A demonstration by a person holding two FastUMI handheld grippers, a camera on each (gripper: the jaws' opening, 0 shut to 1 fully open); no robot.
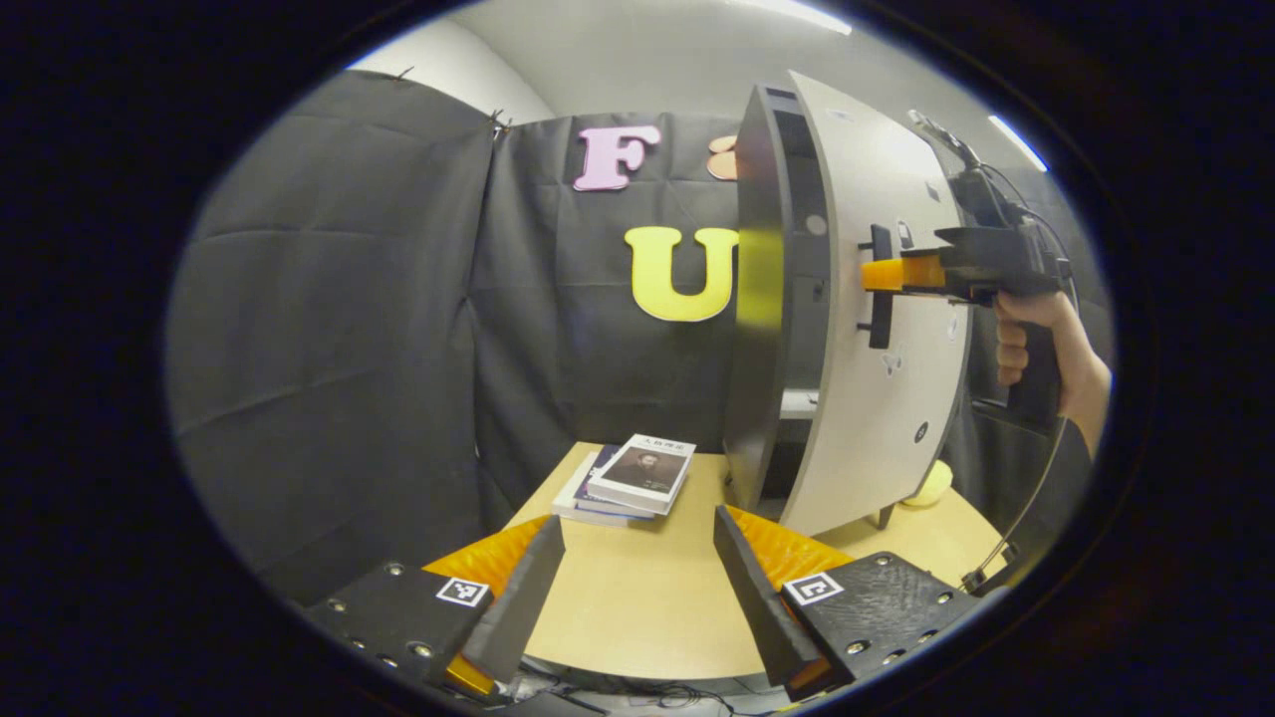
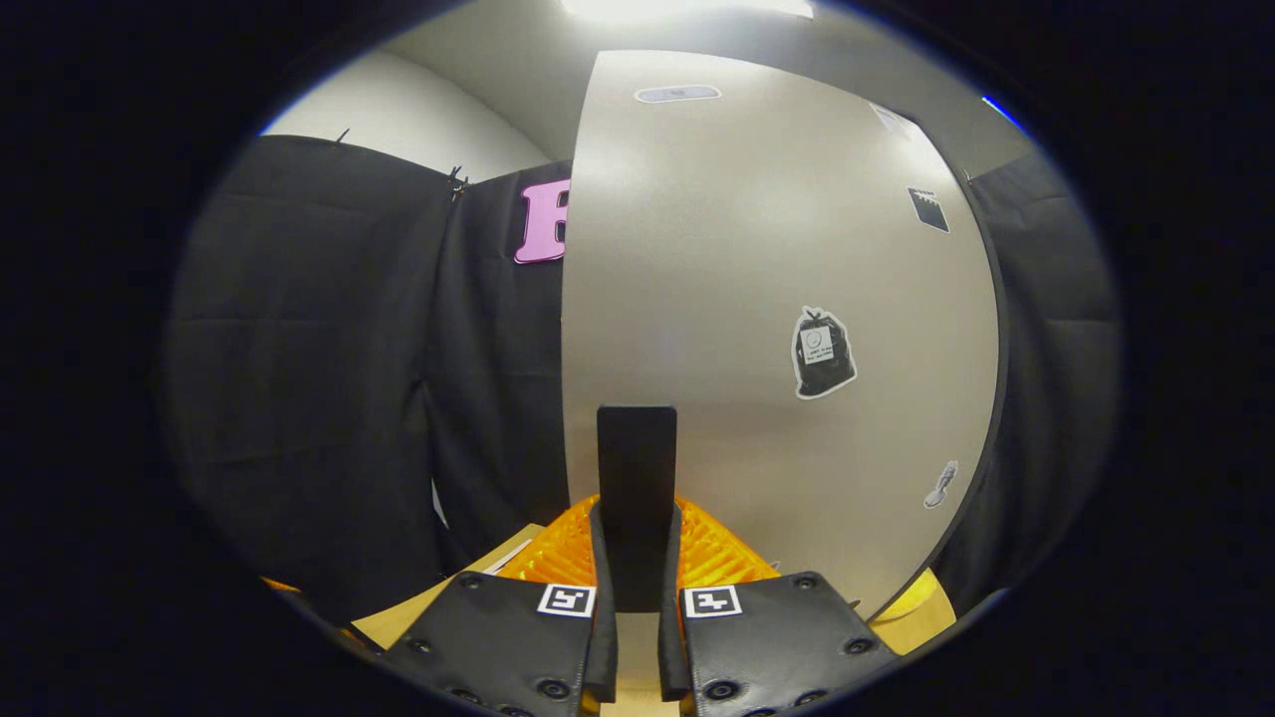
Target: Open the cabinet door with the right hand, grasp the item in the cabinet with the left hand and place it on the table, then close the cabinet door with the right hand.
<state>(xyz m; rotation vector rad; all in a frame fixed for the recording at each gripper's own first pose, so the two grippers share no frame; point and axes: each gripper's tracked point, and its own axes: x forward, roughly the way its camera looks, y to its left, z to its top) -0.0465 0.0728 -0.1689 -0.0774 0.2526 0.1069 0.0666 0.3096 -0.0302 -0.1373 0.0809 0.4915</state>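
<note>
Fingers of the left gripper (image 1: 637, 588) spread apart low in the frame, over the table (image 1: 637, 597). Centre-bottom, right gripper (image 2: 637, 558) clenched on the door handle (image 2: 637, 478). Beyond, cabinet door (image 1: 877, 329) ajar at right; item inside cannot be made out.

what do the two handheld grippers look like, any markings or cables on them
In the left gripper view, the left gripper has black textured plates with round screws, each bearing a small square black-and-white marker, over ribbed orange parts. The right gripper, seen farther off, has a black pistol-style body with an orange front section, and a thin dark cable loops down from it. The right gripper view shows the same black plates and square markers.
</note>
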